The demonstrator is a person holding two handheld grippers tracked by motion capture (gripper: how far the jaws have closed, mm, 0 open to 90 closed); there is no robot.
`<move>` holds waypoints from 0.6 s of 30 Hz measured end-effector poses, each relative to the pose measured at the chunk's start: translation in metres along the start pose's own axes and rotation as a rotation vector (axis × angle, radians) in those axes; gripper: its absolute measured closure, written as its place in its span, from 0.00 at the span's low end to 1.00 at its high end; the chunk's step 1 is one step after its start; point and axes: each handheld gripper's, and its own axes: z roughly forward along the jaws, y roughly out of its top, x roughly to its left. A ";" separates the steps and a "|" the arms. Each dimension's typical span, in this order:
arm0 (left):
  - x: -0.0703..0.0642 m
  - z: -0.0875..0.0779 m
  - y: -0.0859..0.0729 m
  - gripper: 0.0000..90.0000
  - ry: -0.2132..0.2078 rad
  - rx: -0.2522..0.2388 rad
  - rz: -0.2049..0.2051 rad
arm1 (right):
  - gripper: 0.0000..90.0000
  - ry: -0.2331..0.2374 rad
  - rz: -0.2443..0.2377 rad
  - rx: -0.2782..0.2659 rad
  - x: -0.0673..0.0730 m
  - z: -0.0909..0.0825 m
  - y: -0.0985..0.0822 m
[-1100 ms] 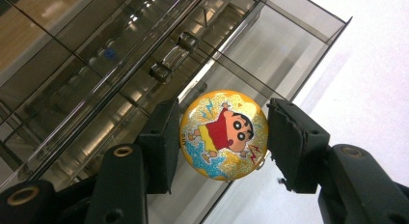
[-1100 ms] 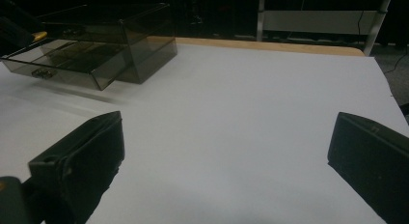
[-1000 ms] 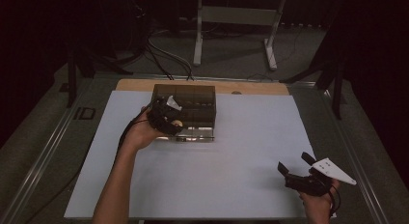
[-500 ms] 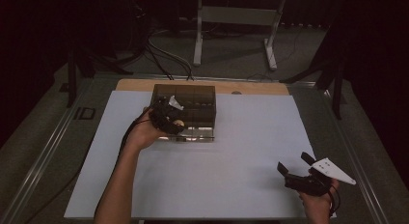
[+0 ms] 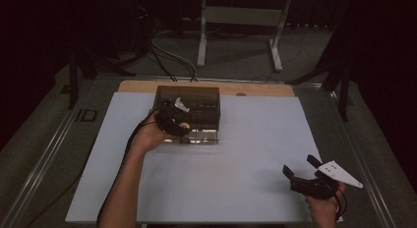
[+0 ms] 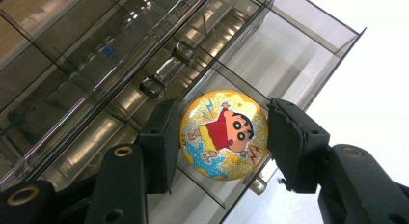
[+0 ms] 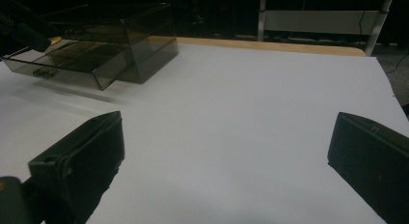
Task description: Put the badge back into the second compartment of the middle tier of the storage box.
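Left gripper point(image 6: 222, 137) jaws about half closed on a round cartoon badge point(image 6: 224, 134), held over the pulled-out drawer point(image 6: 289, 60) of the smoked plastic organizer point(image 5: 189, 112); right gripper point(image 5: 303, 171) idle near the tabletop point(image 5: 236, 179) corner, jaws wide, nothing in them; risk (my guess): glossy domed badge slips from the pads, or lands on a divider if released off-centre.
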 end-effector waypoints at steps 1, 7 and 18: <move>0.000 0.001 0.000 0.54 0.000 -0.002 -0.003 | 0.00 0.000 0.002 0.000 0.000 0.000 0.000; 0.000 0.003 0.001 0.54 0.001 0.003 -0.003 | 0.00 0.000 0.002 -0.002 0.000 0.000 0.000; -0.001 0.010 0.001 0.54 0.000 0.015 -0.007 | 0.00 0.001 0.001 -0.002 0.000 0.000 0.000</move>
